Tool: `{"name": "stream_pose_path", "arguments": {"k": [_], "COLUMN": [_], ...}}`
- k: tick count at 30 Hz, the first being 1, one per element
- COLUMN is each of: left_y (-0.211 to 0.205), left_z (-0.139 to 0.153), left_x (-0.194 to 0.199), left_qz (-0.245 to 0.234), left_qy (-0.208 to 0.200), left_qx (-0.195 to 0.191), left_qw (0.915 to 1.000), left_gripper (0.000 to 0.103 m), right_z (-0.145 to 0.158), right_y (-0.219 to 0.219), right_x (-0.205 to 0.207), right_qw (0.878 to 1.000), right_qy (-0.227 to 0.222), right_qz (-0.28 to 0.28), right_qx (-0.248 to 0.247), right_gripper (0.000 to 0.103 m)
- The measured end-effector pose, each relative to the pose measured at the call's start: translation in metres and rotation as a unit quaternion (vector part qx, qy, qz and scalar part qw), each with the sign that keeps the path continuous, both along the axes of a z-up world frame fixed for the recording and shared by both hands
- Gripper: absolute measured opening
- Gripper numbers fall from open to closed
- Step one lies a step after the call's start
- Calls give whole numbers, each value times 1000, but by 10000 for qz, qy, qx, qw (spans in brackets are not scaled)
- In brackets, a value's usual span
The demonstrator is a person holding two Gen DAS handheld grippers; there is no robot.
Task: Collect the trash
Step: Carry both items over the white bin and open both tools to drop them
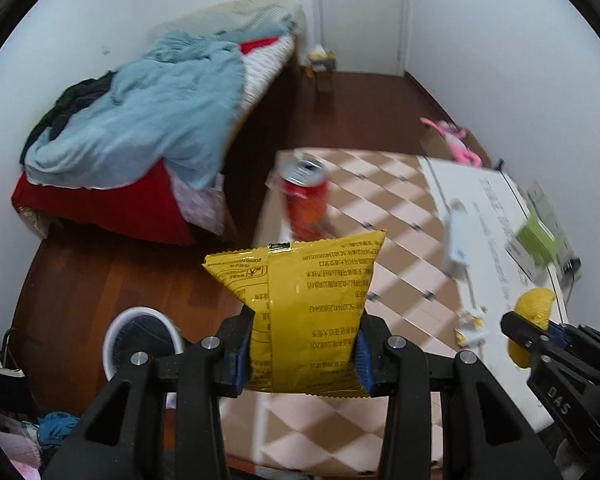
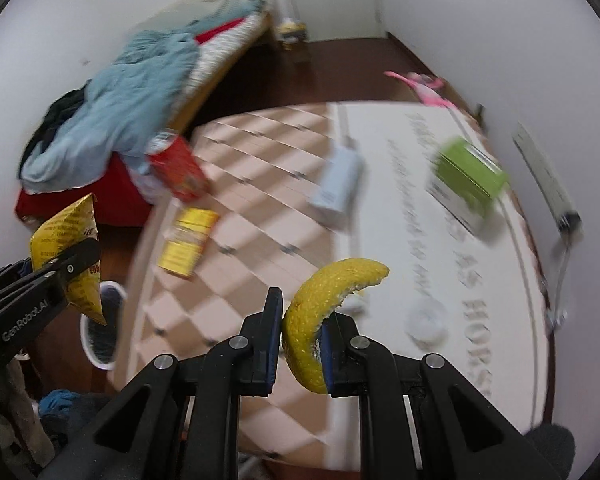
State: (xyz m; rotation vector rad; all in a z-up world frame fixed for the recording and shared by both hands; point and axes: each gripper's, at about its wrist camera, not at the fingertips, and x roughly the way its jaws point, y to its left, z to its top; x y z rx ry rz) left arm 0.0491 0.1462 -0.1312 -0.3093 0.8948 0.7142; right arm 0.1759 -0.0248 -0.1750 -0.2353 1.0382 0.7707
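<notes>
My left gripper (image 1: 304, 344) is shut on a yellow snack bag (image 1: 300, 300) and holds it above the table's left edge; the bag also shows in the right wrist view (image 2: 66, 240). My right gripper (image 2: 300, 344) is shut on a curved yellow peel (image 2: 320, 304), which also shows in the left wrist view (image 1: 534, 308). A white-rimmed trash bin (image 1: 140, 340) stands on the floor left of the table and also shows in the right wrist view (image 2: 102, 328). A red can (image 1: 304, 200) and a small yellow packet (image 2: 188, 242) lie on the table.
The low table (image 1: 400, 216) has a checkered cloth. On it are a white device (image 1: 458, 236), a green box (image 1: 540, 236) and a white tape roll (image 2: 428, 320). A bed with blue bedding (image 1: 140, 120) stands to the left. A pink toy (image 1: 456, 140) lies by the wall.
</notes>
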Motion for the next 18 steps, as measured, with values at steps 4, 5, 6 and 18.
{"name": "stream_pose_path", "arguments": {"k": [4,5,6,18], "left_y": [49,59,70,222], "left_z": [8,7,5,-98], "left_x": [-40,-49,-59,-203], "left_qz": [392,491,594,1999], "left_qy": [-73,-78,-74,235], "left_qx": [59,54,48,-984], "left_qw": [9992,9987,9982,9746], "left_gripper": [37,37,37,37], "right_z": [15,16,17,-51], "right_y": [59,70,90,301], "right_x": [-22,-26,-35,-177], "right_qw": [9991,9987,9978,9701], "right_qy": [-52,-51,-45,373], "right_qz": [418,500,648,2385], "right_qx": [110,117,122,-259], "right_gripper": [17,17,17,17]}}
